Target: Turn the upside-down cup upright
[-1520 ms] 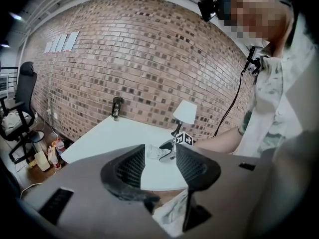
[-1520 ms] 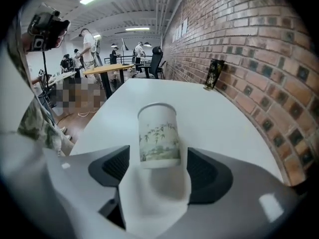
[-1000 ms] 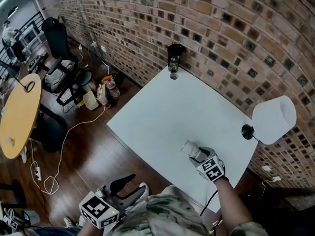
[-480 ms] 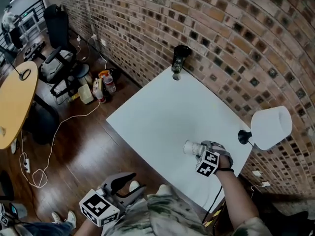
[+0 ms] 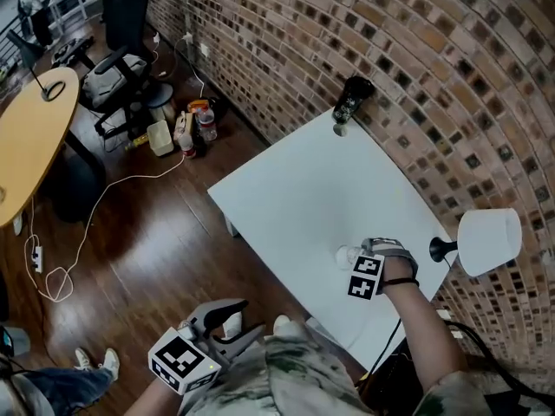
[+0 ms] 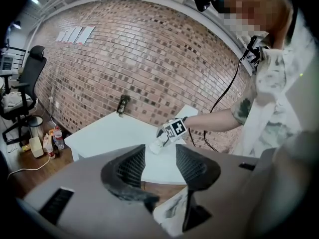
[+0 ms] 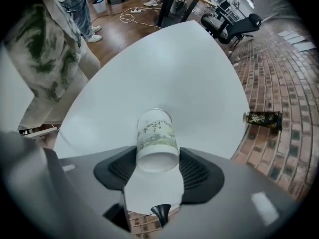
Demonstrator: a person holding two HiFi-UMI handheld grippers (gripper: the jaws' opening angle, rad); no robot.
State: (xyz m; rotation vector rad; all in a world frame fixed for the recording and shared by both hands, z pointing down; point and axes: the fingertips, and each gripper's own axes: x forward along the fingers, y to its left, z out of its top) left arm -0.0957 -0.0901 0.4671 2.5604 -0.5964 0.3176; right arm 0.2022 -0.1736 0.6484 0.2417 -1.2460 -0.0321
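cup (image 7: 156, 133) is tipped on its side just above the table (image 7: 149, 68), pinched at one end by the right gripper (image 7: 157, 164). left gripper (image 6: 158, 164) hangs spread and empty off the table. the grip looks shallow, so the smooth cup could slip while rotating and drop

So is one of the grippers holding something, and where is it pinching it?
The right gripper holds the cup, jaws squeezing its sides at the near end. The left gripper holds nothing.
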